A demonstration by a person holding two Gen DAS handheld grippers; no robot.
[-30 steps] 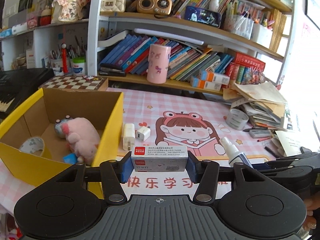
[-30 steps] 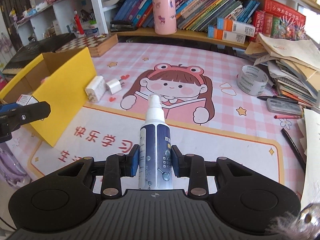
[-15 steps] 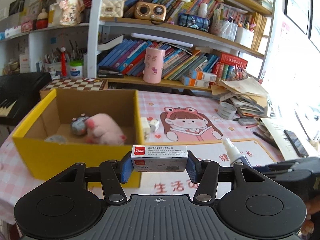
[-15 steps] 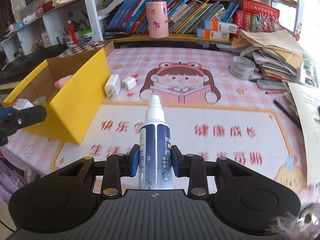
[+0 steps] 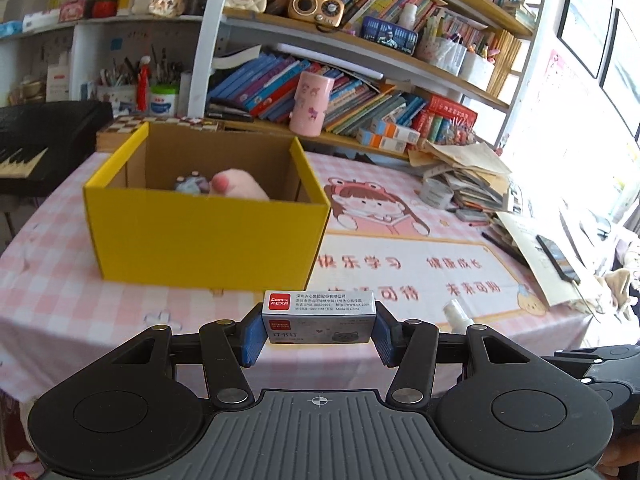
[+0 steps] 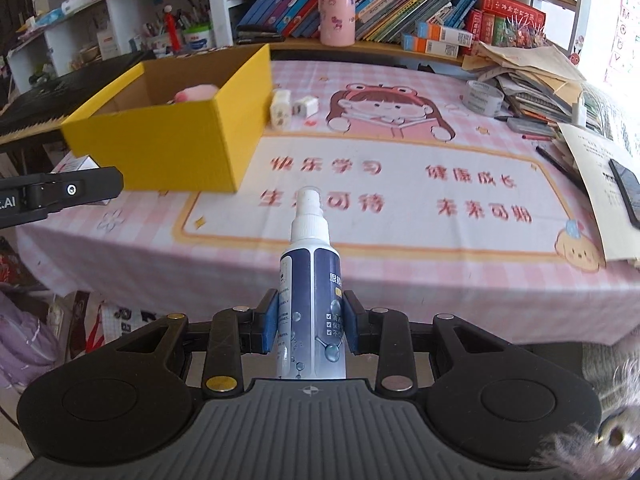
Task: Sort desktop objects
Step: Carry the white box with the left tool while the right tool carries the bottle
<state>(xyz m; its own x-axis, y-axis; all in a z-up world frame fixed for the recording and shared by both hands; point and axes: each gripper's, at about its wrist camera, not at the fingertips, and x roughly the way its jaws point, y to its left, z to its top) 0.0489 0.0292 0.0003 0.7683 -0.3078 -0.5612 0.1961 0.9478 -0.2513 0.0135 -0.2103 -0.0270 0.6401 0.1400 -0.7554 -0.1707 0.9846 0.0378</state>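
My left gripper [image 5: 318,330] is shut on a small grey staple box [image 5: 319,316] with a red label, held off the table's near edge, in front of the yellow cardboard box [image 5: 208,236]. A pink plush toy [image 5: 240,188] and a small grey toy lie inside that box. My right gripper [image 6: 310,322] is shut on a white-capped spray bottle [image 6: 310,280] with a dark blue label, nozzle pointing away, also short of the table edge. The left gripper's arm [image 6: 60,194] shows at the left of the right wrist view. The yellow box [image 6: 168,144] stands at the table's left.
Two white chargers [image 6: 292,108] lie right of the box. A tape roll [image 6: 484,98], pens, a paper stack [image 6: 532,76] and a phone [image 6: 626,184] crowd the right side. A pink cup [image 6: 337,14] and books fill the back shelf. A keyboard [image 5: 36,140] sits left.
Both grippers have drawn back from over the table to beyond its near edge, still holding the staple box and the spray bottle. The yellow box now lies farther ahead.
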